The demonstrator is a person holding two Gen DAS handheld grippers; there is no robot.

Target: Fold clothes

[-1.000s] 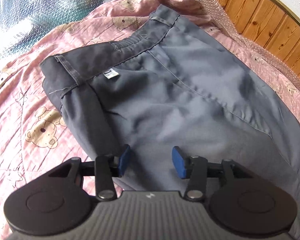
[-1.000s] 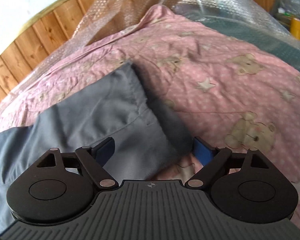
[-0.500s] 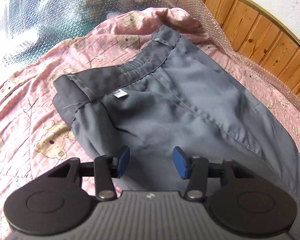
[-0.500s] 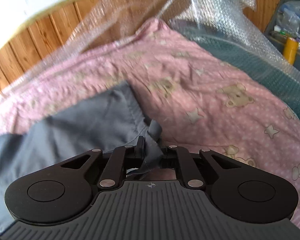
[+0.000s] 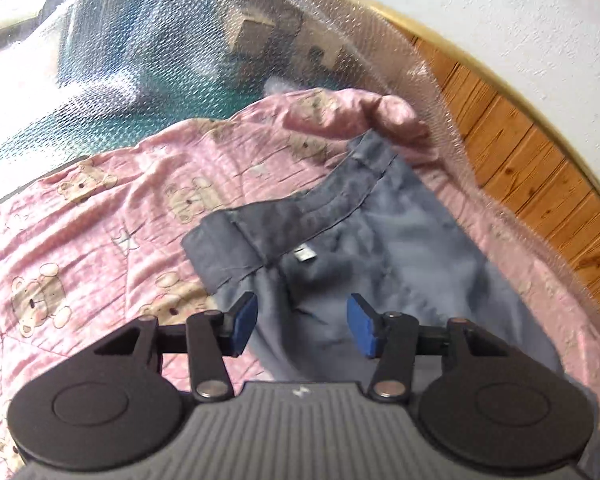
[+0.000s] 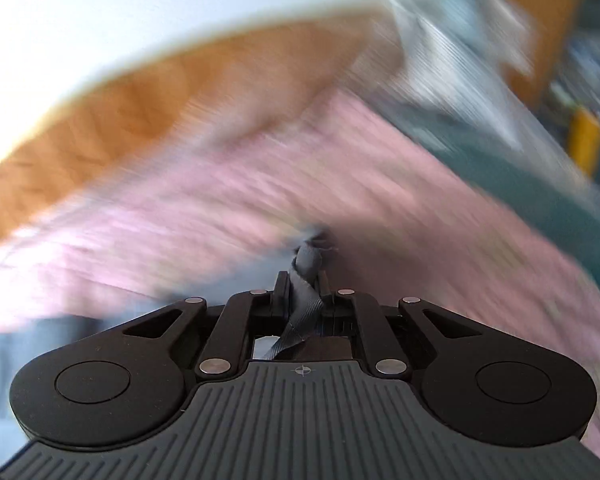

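Grey trousers (image 5: 384, 248) lay on the pink bear-print quilt (image 5: 100, 232). The right tongs (image 6: 303, 284), spread wide a second earlier, had clenched a trouser corner and were swinging it; the left tongs (image 5: 302, 324) hung released above the trousers, suggesting a fold underway.

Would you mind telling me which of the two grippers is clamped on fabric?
The right gripper: shut on the grey trousers' fabric. The left gripper is open, holding nothing.

One pair of grey trousers (image 5: 384, 248), one white label (image 5: 305, 254) inside the waistband. One pink bear-print quilt (image 5: 100, 232). One bubble-wrap sheet (image 5: 172, 40). Two tools: left tool (image 5: 302, 326) with two blue pads, right tool (image 6: 303, 292) pinching one grey fabric fold (image 6: 306, 280).
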